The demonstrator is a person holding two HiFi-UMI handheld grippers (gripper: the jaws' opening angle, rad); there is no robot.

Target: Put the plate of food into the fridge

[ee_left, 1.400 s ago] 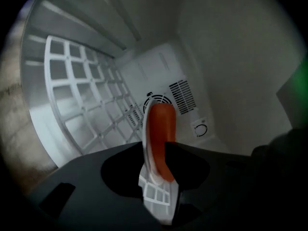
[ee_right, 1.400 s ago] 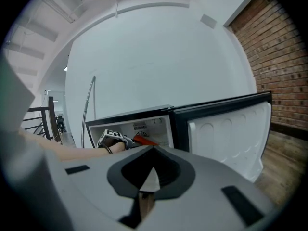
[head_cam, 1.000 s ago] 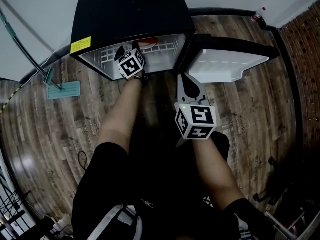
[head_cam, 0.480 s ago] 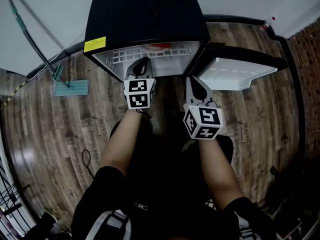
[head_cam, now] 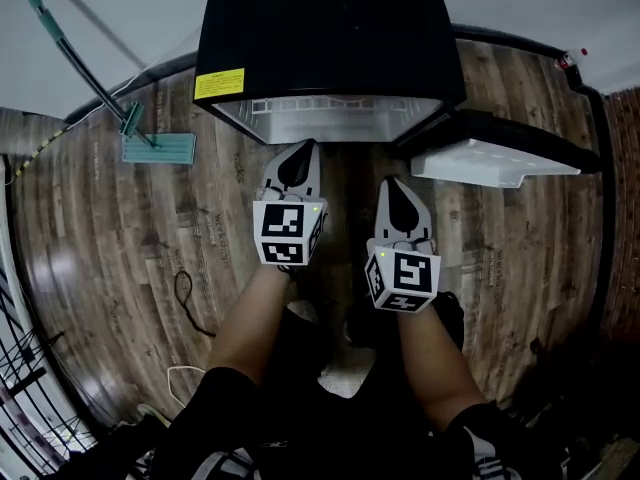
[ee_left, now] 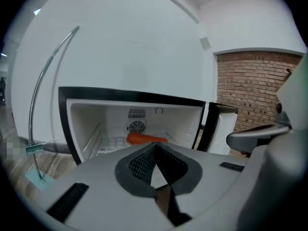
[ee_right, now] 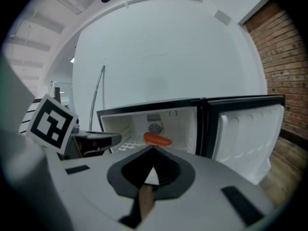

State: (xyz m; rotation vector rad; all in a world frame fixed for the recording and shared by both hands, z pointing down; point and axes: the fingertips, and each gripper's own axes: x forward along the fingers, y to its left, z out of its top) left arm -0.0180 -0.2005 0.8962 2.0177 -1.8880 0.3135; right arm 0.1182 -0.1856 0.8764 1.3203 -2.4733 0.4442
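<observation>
Seen from above, a small black fridge (head_cam: 320, 38) with a white interior stands on a brown wood-plank floor (head_cam: 130, 248). Its white-lined door (head_cam: 495, 158) is swung open to my right.

I hold both claws side by side just in front of the open cabinet, pointing into it and tilted slightly down. They are near the fridge but touch nothing.

The left claw (head_cam: 300, 153) is clenched, its two jaws meeting at a point with nothing between them. The right claw (head_cam: 397, 186) is clenched and empty in the same way.

Both gripper views look straight into the fridge. An orange-red plate of food (ee_left: 146, 139) rests deep inside on the white wire shelf (ee_left: 108, 142), near the back wall and just under a round fan grille. I cannot make out what the food is.

With the plate inside and both claws empty, I judge the placing itself to be done. The claws sit clear of the opening, so neither would block the door. The door is not yet shut, and the right claw is the nearer one to push it closed.
</observation>
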